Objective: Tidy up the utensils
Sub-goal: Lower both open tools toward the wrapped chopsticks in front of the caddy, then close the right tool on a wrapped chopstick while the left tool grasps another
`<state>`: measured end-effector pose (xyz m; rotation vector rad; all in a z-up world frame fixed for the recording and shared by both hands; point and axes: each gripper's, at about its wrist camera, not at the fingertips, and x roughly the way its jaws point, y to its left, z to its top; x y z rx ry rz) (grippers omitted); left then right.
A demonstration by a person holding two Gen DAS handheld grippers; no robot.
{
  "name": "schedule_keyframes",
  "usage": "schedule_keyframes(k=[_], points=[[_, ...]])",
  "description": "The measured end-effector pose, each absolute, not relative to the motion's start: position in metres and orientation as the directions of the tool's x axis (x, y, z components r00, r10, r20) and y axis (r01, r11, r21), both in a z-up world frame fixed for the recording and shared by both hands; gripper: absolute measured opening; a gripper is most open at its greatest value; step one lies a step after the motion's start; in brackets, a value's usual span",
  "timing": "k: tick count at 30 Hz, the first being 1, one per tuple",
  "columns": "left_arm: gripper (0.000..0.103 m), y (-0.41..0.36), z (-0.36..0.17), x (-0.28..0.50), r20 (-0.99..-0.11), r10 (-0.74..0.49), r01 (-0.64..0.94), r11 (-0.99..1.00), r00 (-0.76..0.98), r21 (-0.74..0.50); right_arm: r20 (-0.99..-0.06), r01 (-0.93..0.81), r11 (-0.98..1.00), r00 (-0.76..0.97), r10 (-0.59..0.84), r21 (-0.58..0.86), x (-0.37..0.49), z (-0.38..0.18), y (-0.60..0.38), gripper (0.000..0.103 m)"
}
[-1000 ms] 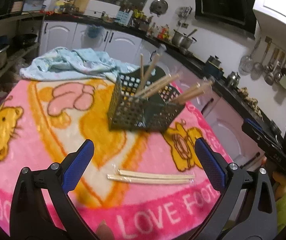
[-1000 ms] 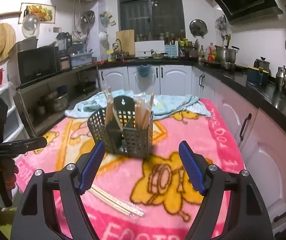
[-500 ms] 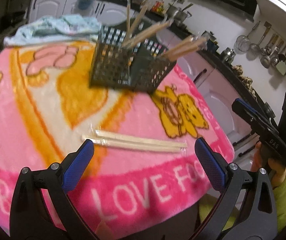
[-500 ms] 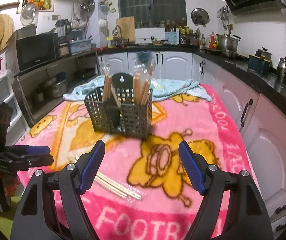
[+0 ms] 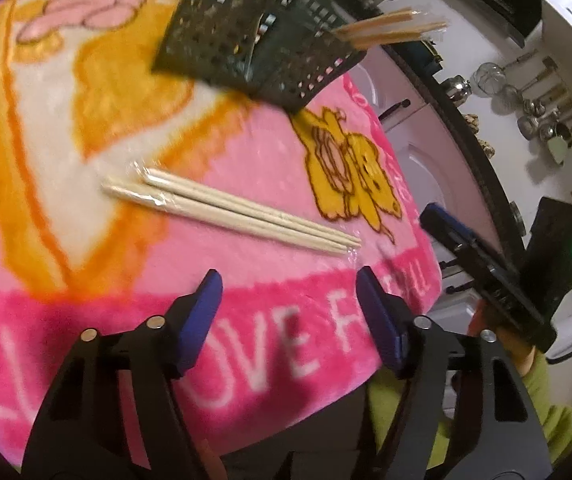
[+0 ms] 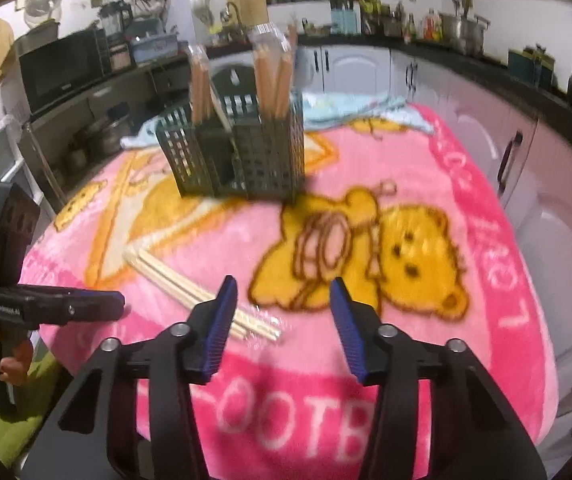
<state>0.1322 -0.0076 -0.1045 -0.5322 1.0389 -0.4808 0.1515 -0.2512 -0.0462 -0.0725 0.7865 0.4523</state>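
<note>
A pair of pale wooden chopsticks in a clear plastic wrapper (image 5: 241,212) lies flat on the pink fleece blanket with yellow bear print (image 5: 225,304), near the blanket's front edge; the two sticks rest side by side, touching along most of their length; in the right wrist view the same wrapped pair (image 6: 189,284) runs diagonally, its near end passing behind the left blue pad of the right gripper.

The left gripper (image 5: 290,300) hovers just short of the chopsticks, its blue-padded jaws spread wide with nothing between them; the right gripper (image 6: 281,320) likewise stands open and empty above the blanket, beside the chopsticks' near end.

Further back stands the dark green perforated plastic utensil caddy (image 6: 237,152), upright on the blanket; it has separate compartments, and wrapped wooden chopsticks (image 6: 273,76) stand in at least two of them, leaning slightly; in the left wrist view the caddy (image 5: 253,44) appears blurred at the top of the frame, well apart from the loose pair.

A crumpled light blue cloth (image 6: 350,108) lies behind the caddy.
</note>
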Motion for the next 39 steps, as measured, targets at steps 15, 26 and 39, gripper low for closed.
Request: schedule_keyframes(k=[15, 26, 39], points=[[0.056, 0.025, -0.117, 0.15, -0.657, -0.578, -0.014, 0.746, 0.484, -0.666, -0.799, -0.395, 0.886, 0.438, 0.413, 0.242, 0.171, -0.092, -0.251, 0.033], [0.053, 0.064, -0.119, 0.153, -0.645, -0.533, -0.102, 0.723, 0.547, -0.684, -0.805, -0.388, 0.88, 0.408, 0.431, 0.275, 0.192, -0.109, -0.242, 0.013], [0.023, 0.089, -0.126, 0.15, -0.642, -0.522, -0.143, 0.703, 0.561, -0.697, -0.764, -0.376, 0.894, 0.493, 0.416, 0.245, 0.218, -0.093, -0.242, 0.001]])
